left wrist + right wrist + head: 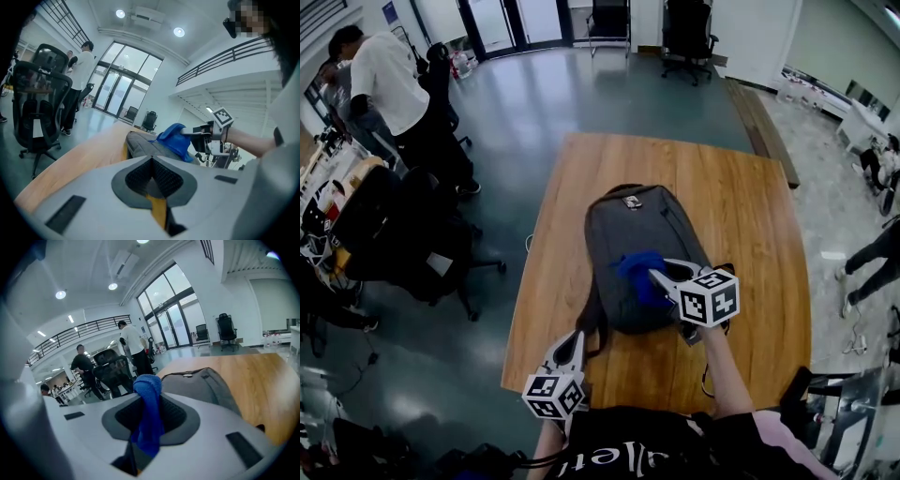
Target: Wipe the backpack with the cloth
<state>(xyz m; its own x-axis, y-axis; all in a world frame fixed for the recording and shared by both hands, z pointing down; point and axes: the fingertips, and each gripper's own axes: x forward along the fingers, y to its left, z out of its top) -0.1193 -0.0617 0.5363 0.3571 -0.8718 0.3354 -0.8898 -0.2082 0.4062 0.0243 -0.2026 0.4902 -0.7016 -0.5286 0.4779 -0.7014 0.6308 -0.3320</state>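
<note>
Wood grain of the table (741, 206) shows on every side of the grey backpack (642, 234), which lies flat at the middle of it with its top end pointing away from the person. Far to the left of the backpack, past the table edge, black office chairs (403, 234) and a person in a white top (394, 84) take no part in the work. Just off the backpack's near-left corner hangs the left gripper (572, 342). Its own view shows the jaws pressed together with nothing between them, and they are clear of the bag rather than steadying it. On the backpack's near-right part sits the blue cloth (639, 270), bunched and resting on the fabric. The right gripper (654, 275) reaches in from the backpack's right side, and its own view shows the jaws closed on the cloth with a fold sticking up above them. By my reading the cloth is picked up and brought to the bag, so the wiping looks under way or just starting. Nothing on the fabric shows which parts have been wiped. The far end near the handle and the left side look like what is left to cover.
</note>
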